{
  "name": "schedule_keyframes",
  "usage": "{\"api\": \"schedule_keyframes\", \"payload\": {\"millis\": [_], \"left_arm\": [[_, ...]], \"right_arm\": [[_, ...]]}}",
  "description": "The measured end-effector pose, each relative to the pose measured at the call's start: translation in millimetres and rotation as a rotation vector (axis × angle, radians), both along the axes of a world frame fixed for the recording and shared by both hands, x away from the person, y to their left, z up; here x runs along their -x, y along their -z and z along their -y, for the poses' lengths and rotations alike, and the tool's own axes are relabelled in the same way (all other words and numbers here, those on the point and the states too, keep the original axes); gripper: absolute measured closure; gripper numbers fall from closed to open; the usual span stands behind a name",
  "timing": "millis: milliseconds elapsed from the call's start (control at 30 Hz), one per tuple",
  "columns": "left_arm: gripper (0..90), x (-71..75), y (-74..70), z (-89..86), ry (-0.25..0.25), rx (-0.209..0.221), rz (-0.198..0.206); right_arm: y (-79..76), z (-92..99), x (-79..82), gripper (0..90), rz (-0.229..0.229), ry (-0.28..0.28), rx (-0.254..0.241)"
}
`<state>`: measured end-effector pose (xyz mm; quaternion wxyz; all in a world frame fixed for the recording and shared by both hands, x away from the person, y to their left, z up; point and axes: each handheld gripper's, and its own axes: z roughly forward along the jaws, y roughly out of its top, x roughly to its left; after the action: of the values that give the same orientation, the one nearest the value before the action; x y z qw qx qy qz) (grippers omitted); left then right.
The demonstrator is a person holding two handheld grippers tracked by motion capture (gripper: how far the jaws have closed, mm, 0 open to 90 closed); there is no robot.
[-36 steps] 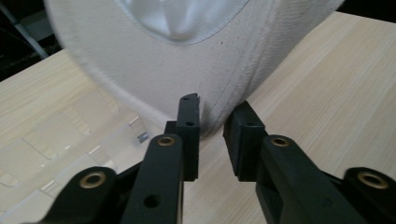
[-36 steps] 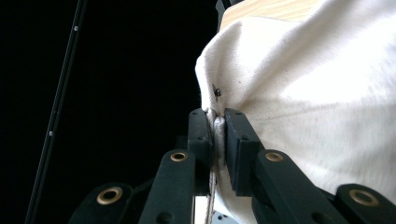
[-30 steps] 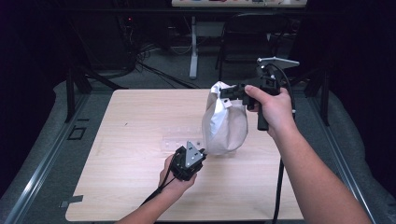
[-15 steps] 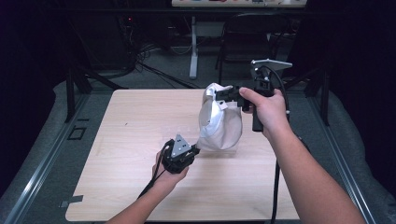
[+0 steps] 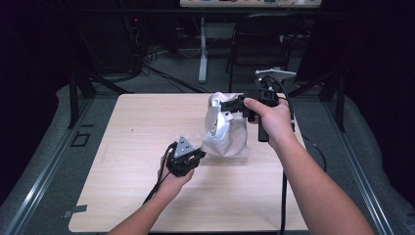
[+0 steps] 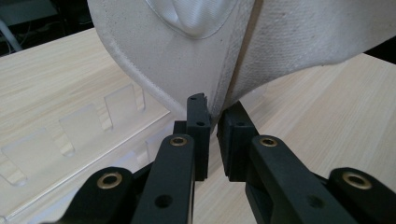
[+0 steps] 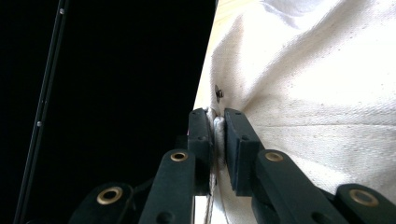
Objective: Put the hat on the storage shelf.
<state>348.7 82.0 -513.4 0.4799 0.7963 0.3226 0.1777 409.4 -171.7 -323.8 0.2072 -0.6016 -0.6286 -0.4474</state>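
Basically, the off-white canvas cloth bag at frame centre is light, limp and not fragile. Right gripper pinches its top hem; left gripper clamps the lower corner. Seams hold best, over the light wooden table.

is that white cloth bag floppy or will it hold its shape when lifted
Probably floppy: the bag sags and folds between the right gripper at its top and the left gripper at its low edge. Likely light, since a thin pinch holds it. Its woven cloth looks unlikely to slip.
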Motion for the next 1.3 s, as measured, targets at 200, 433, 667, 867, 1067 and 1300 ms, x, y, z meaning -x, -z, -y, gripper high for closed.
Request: {"api": "schedule_keyframes", "payload": {"millis": [200, 433, 667, 867, 1067, 1300], "left_arm": [[83.3, -9.1, 6.4, -2.2, 0.017, 0.03, -0.034], [83.6, -10.6, 10.9, -5.9, 0.007, 0.027, -0.044], [84.6, -2.6, 13.5, -1.5, -0.036, 0.005, -0.034], [84.7, -2.6, 16.7, 1.3, -0.049, -0.015, -0.055], [84.9, -2.4, 20.0, 0.7, -0.049, -0.029, -0.07], [84.9, -4.1, 25.5, -4.7, -0.052, -0.004, -0.102]], "right_arm": [[3.8, -1.2, -1.3, 82.1, -0.005, -0.001, 0.006], [9.0, -5.5, -2.3, 82.0, -0.014, -0.009, 0.008], [11.8, -9.8, -2.4, 82.0, -0.019, -0.022, 0.005], [14.6, -7.7, -2.7, 82.0, -0.024, -0.016, 0.015], [18.1, -4.6, -2.8, 82.0, -0.03, -0.01, 0.017], [23.2, -5.3, -4.4, 82.1, -0.035, -0.008, 0.037]]}}
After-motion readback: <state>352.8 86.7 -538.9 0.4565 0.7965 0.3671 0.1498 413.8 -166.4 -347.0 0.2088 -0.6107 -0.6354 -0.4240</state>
